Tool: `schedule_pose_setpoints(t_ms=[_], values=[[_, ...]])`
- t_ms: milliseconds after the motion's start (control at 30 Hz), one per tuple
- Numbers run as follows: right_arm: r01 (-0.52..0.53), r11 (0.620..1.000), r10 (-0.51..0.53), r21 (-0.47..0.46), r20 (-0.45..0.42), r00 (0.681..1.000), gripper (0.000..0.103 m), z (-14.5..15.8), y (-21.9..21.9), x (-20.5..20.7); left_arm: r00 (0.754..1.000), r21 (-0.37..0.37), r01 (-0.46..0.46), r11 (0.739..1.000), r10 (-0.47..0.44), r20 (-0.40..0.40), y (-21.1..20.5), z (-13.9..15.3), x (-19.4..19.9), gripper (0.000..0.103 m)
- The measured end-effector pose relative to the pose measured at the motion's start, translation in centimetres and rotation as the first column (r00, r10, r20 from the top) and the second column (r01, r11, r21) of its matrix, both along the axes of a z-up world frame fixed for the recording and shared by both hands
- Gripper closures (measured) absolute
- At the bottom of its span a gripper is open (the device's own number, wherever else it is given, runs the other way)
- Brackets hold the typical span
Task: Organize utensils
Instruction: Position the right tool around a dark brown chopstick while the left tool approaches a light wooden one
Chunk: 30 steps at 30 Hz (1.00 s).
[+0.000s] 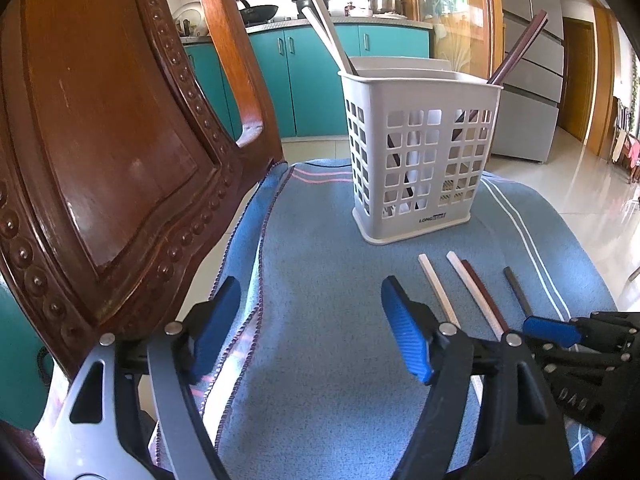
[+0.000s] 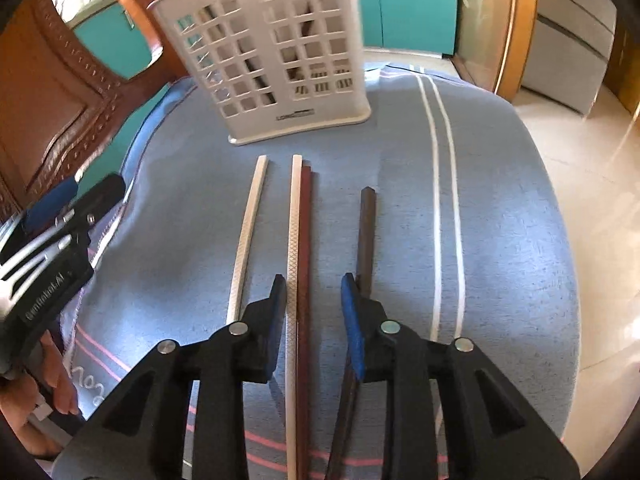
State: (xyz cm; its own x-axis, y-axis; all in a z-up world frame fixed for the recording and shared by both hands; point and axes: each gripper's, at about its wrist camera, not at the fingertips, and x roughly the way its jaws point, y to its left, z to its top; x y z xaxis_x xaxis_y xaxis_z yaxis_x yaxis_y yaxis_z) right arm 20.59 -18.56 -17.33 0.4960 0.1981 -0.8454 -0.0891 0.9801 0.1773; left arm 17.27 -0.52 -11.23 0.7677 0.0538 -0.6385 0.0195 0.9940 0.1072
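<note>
Item: white slotted utensil holder (image 1: 420, 152), standing upright on a blue towel (image 1: 320, 320) that is covering a round seat beside a carved wooden chair back (image 1: 100, 140). It is already holding pale chopsticks (image 1: 328, 28) in one compartment and a dark reddish one (image 1: 520, 46) in the other, which suggests sorting by colour.

Item: four loose chopsticks, lying side by side on the towel in front of the holder, ends pointing toward it. A white chopstick (image 2: 250, 232) is lying alone; a second white one (image 2: 294, 248) is touching a reddish-brown one (image 2: 306, 248); a dark brown one (image 2: 366, 240) is lying apart to the right.

Item: right gripper (image 2: 314, 308), tilting down over the touching pair, jaws standing partly apart and straddling both sticks without pressing them, probably lining up for a pick.

Item: left gripper (image 1: 312, 328), hovering over bare towel, jaws standing wide apart and holding nothing, apparently waiting its turn
</note>
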Motion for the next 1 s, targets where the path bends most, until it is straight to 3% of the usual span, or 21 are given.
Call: schedule_pose_setpoints(t_ms=[767,1000], values=[[0.077,0.994,-0.080,0.073,0.030,0.996,0.074,0.6,-3.3,-0.2,0.999,0.017,0.014,1.000,-0.013,-0.043,-0.4,-1.0,0.6,0.025],[0.029,1.000,-0.029,0.000,0.020,0.999,0.074,0.1,-2.3,-0.1,0.997,0.006,0.020,1.000,-0.020,-0.071,-0.5,-1.5,1.0,0.025]])
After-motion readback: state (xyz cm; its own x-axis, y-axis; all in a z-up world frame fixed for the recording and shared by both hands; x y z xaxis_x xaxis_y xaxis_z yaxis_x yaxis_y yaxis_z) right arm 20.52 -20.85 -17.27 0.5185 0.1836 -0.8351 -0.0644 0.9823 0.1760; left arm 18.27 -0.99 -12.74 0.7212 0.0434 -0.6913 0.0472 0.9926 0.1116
